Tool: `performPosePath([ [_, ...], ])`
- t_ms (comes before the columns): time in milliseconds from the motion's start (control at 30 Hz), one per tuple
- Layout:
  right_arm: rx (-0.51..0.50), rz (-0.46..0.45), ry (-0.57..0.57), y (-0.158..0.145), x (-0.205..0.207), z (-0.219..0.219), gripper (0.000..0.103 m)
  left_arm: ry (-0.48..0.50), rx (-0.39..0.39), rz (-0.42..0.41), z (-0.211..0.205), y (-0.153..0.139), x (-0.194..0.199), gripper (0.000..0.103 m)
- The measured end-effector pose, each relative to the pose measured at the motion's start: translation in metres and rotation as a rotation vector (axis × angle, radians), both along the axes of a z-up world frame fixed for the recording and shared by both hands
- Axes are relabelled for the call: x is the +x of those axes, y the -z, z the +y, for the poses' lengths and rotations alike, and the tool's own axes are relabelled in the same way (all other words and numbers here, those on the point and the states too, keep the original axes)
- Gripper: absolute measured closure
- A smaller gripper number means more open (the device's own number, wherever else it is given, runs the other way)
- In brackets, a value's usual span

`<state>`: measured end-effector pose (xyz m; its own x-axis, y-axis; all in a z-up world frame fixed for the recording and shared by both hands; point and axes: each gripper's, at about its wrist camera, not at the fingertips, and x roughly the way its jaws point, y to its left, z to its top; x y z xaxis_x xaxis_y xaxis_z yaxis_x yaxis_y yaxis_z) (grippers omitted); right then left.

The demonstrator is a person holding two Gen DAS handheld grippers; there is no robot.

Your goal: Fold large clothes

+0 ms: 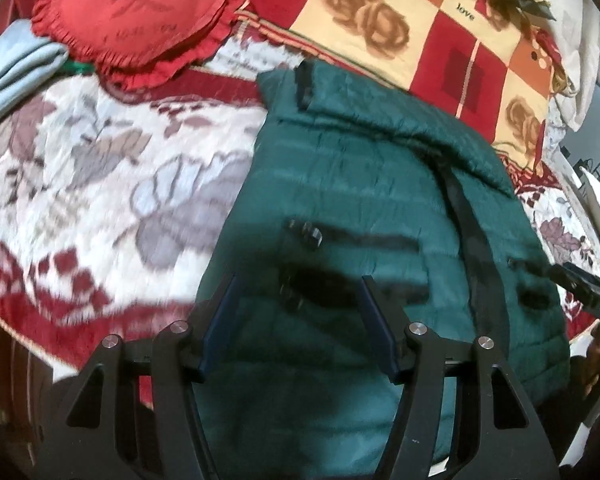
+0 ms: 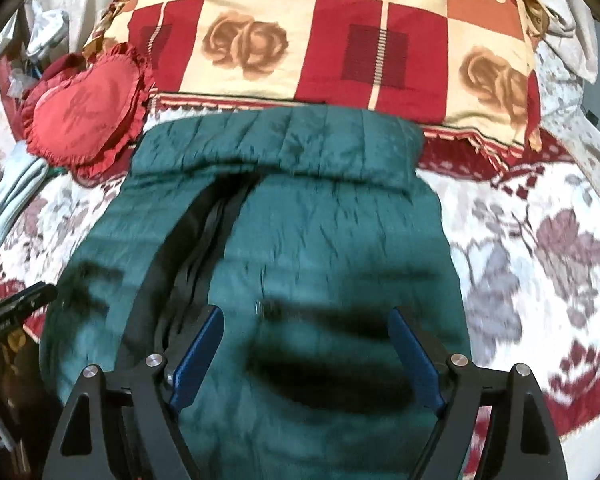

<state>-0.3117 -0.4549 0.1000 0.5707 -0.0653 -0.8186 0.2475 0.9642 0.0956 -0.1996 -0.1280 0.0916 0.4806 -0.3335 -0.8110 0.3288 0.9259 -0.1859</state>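
A dark green quilted jacket (image 2: 324,216) lies flat on a floral bedspread (image 1: 100,184), its top edge near a checked pillow (image 2: 340,40). Both the left gripper (image 1: 296,284) and right gripper (image 2: 306,316) hover above it, jaws spread, holding nothing.

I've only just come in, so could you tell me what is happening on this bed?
A person holds a gripper in each hand above a dark green quilted puffer jacket spread front-up on the floral white-and-red bedspread. The left gripper and the right gripper both stand open, with nothing between their fingers. The jacket's top edge looks turned over near the red-and-cream patchwork pillow; a red frilled heart-shaped cushion lies beside it.
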Motion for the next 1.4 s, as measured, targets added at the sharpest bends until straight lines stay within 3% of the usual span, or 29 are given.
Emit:
performPosePath([
  [333,0.041,0.037,0.056,0.017,-0.065,-0.013,0.016,-0.031,0.032,0.031,0.021,0.015,-0.025,0.042],
  [667,0.083,0.088,0.12,0.032,-0.096,-0.035,0.013,-0.04,0.019,0.067,0.033,0.022,-0.03,0.042],
  [933,0.134,0.119,0.144,0.042,-0.105,-0.049,0.012,-0.015,-0.026,0.126,0.047,0.025,-0.03,0.042],
  [1100,0.193,0.127,0.129,0.049,-0.099,-0.048,0.012,-0.056,-0.087,0.192,0.069,0.032,-0.024,0.042],
  [1200,0.222,0.146,0.125,0.055,-0.095,-0.047,0.012,-0.064,-0.121,0.23,0.072,0.038,-0.022,0.03],
  [1400,0.254,0.15,0.103,0.059,-0.092,-0.043,0.012,-0.029,-0.116,0.249,0.058,0.043,-0.025,0.03],
])
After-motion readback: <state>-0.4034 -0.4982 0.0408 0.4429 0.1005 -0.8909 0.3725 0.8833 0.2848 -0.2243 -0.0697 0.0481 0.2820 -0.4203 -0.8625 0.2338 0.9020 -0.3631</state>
